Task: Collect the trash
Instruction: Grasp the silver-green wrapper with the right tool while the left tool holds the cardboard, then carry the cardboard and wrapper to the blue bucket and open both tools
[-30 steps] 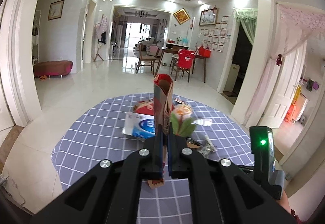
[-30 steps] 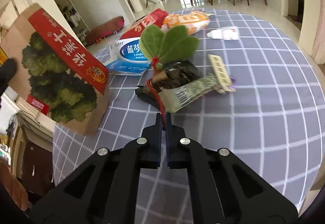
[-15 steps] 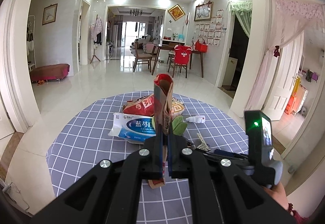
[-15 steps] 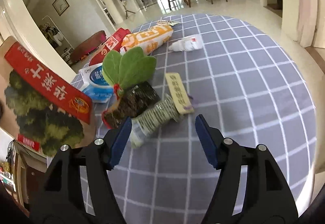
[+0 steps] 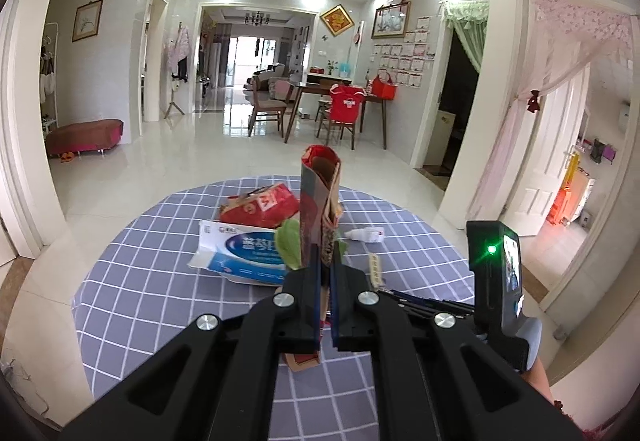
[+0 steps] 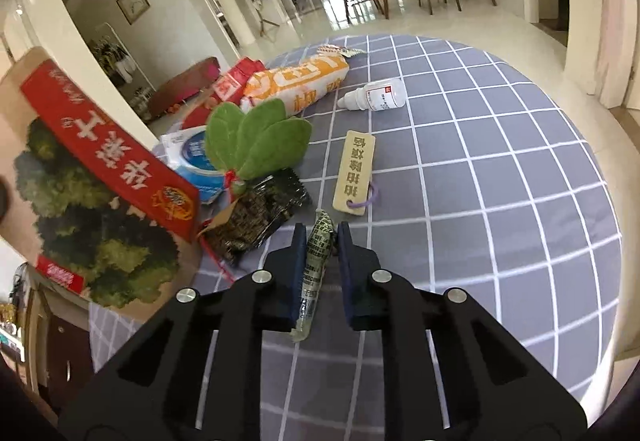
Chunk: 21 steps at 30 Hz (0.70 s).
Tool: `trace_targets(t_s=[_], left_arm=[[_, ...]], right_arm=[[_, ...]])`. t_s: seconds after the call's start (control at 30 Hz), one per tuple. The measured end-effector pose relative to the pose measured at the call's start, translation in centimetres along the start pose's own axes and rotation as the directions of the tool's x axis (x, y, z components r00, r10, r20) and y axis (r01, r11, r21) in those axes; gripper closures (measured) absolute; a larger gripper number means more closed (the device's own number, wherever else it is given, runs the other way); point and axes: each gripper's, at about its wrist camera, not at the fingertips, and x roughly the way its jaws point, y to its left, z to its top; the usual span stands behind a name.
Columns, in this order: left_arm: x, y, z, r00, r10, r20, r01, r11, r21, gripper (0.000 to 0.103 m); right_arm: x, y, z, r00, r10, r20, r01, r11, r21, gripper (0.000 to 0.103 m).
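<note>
My left gripper (image 5: 325,273) is shut on a brown paper bag (image 5: 320,209) with a red band, held upright above the round checked table (image 5: 160,281); the bag fills the left of the right wrist view (image 6: 92,193). My right gripper (image 6: 321,237) is narrowed around a crinkled clear wrapper (image 6: 316,273) lying between its fingers on the table; the jaws still stand a little apart. Beside it lie a dark snack packet (image 6: 256,217) with green felt leaves (image 6: 256,141) and a wooden tag (image 6: 354,173).
An orange snack bag (image 6: 300,81), a small white bottle (image 6: 376,97), a blue-and-white box (image 5: 240,253) and a red packet (image 5: 260,205) lie further back on the table. The table edge curves close on the right. Behind are tiled floor, dining chairs and doorways.
My right gripper let go of the red string of the leaves, opened wide, moved right and has narrowed around the clear wrapper. The left gripper kept hold of the paper bag.
</note>
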Motion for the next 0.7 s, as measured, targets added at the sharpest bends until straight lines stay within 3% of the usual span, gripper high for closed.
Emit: trace_targets(t_s=[0.17, 0.37, 0.5, 0.7], left_arm=[[-1.3, -2.2, 0.2, 0.999, -0.048, 0.019, 0.048, 0.999, 0.012, 0.100], [-2.2, -7.1, 0.3, 0.992, -0.127, 0.026, 0.125, 0.990, 0.071, 0.100], [-1.7, -11.6, 0.2, 0.978, -0.206, 0.008, 0.204, 0.972, 0.118, 0.100], [1.4, -20.9, -1.5, 0.939, -0.335, -0.081, 0.344, 0.916, 0.207, 0.100]], right_arm=[[-3.8, -1.1, -1.0, 0.996, 0.058, 0.064, -0.059, 0.998, 0.024, 0.087], [-9.7, -4.5, -2.1, 0.984, 0.062, 0.168, -0.073, 0.996, 0.060, 0.087], [-14.0, -8.5, -3.2, 0.973, 0.025, 0.230, -0.051, 0.993, 0.105, 0.087], [-20.2, -17.0, -6.6, 0.946, -0.141, 0.294, 0.075, 0.972, 0.223, 0.087]])
